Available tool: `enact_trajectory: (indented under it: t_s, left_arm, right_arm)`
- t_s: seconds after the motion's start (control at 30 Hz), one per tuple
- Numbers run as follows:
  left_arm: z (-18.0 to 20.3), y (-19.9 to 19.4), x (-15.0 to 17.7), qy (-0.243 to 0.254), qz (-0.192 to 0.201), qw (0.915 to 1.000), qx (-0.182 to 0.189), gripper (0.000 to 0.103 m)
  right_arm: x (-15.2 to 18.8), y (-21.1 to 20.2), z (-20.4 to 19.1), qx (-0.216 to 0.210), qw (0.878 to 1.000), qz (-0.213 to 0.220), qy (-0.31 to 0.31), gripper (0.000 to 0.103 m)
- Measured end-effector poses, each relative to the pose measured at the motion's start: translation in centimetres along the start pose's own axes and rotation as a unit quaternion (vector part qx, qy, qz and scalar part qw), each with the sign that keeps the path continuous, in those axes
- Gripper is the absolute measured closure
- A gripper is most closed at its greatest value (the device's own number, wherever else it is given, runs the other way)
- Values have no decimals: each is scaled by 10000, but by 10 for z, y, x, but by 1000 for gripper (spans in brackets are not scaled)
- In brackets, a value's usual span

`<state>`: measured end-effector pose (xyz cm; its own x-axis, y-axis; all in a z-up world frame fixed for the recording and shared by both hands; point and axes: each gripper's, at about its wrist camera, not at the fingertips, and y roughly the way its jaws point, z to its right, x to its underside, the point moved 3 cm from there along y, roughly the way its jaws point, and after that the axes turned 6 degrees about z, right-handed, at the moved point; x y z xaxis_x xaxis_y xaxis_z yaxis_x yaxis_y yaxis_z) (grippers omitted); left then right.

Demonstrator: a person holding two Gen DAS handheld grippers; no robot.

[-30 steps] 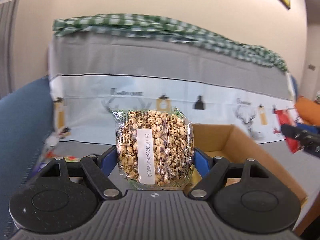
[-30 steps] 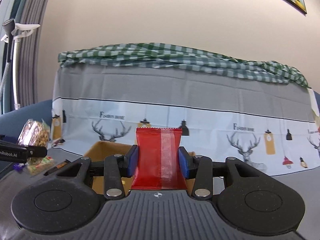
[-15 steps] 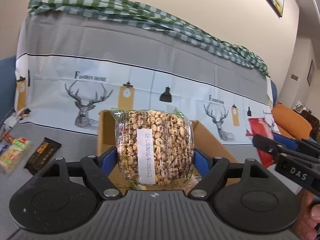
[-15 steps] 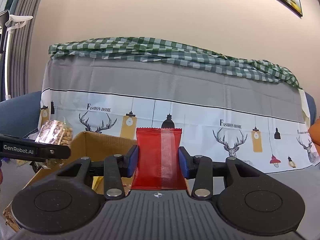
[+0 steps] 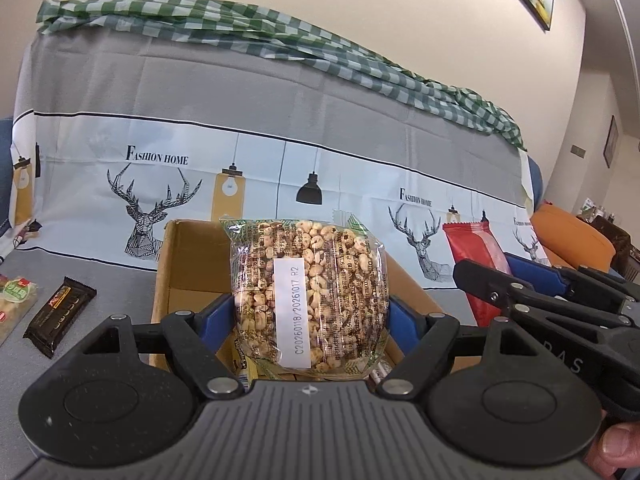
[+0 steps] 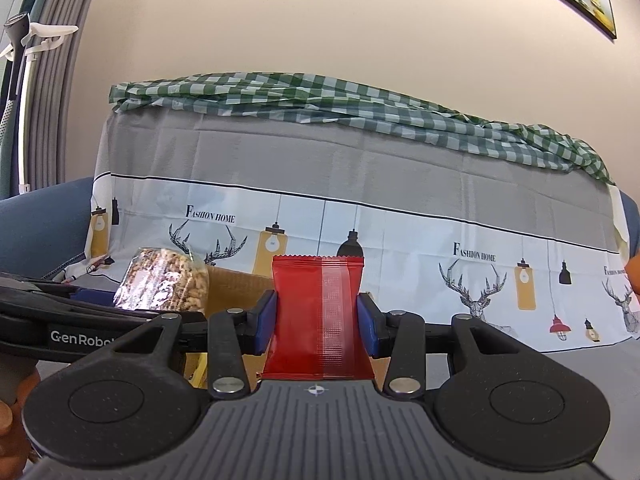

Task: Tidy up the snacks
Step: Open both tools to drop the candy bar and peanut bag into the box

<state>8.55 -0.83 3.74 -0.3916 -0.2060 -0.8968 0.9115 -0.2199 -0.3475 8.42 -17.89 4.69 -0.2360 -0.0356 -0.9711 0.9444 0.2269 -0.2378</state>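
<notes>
Item 1, lower centre of the left wrist view: left tongs (image 5: 310,316), closed on a clear bag of puffed grain (image 5: 308,292), held upright by its sides above the open cardboard box (image 5: 180,264).

Item 2, lower centre of the right wrist view: right tongs (image 6: 316,322), closed on a red packet (image 6: 318,316), also upright; the box rim (image 6: 234,284) is seen just behind it.

Item 3, lower left of the left wrist view: a dark bar (image 5: 60,316) and a pale packet (image 5: 14,300), left lying on the grey surface, possibly a covered sofa seat.

Risk noted: both tongs are crowded over one box, so a clash or a packet dropped onto the rim could result.

Change recorded: the left tongs have been carried sideways over the box; the right tongs are unchanged.
</notes>
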Motion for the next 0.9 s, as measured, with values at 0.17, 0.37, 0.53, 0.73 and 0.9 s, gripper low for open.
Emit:
enact_trajectory:
  t_s: [0.17, 0.37, 0.53, 0.73, 0.9]
  left_arm:
    - [-1, 3, 1, -126, -99, 9998, 83, 16]
    - [-2, 5, 1, -80, -101, 9999, 70, 6]
    - [-5, 1, -2, -70, 33, 10000, -15, 6]
    - [-16, -9, -7, 29, 246, 9996, -113, 6]
    - [-35, -21, -13, 120, 302, 9992, -238, 6]
  right_arm:
    - [2, 1, -2, 55, 10000, -19, -7, 56]
    - [5, 6, 7, 286, 9993, -161, 179, 43]
    - [6, 7, 7, 378, 9988, -179, 248, 42]
    - [1, 10, 1, 496, 9972, -172, 541, 37]
    - [-2, 11, -11, 584, 9946, -143, 846, 32]
